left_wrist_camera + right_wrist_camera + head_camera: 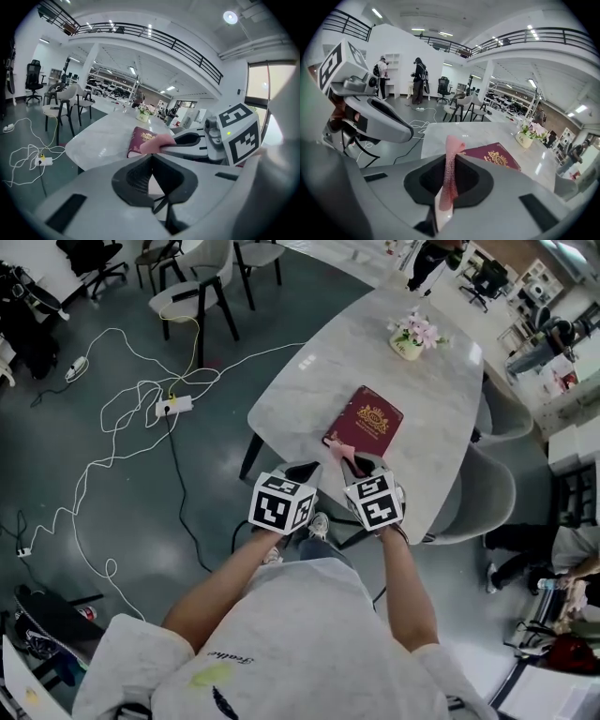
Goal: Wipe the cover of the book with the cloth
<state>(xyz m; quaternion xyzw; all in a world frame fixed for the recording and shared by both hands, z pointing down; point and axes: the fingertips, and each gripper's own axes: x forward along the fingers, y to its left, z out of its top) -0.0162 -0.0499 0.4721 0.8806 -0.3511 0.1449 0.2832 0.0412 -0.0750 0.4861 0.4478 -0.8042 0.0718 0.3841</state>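
My right claw (450,165) is clamped on the pink cloth (451,143), which stands up between its jaws. My left claw (151,161) hangs just beside it, jaws pressed together on nothing. Just ahead, the dark red book (366,423) lies flat near the edge of the marble table (305,395). A flower pot (411,334) stands farther back.

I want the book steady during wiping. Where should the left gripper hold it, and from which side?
Probably the near-left corner of the book, approached low from the near edge of the table: the book lies flat and closed, that corner is nearest the left gripper, leaving the cover free for the cloth in the right gripper.
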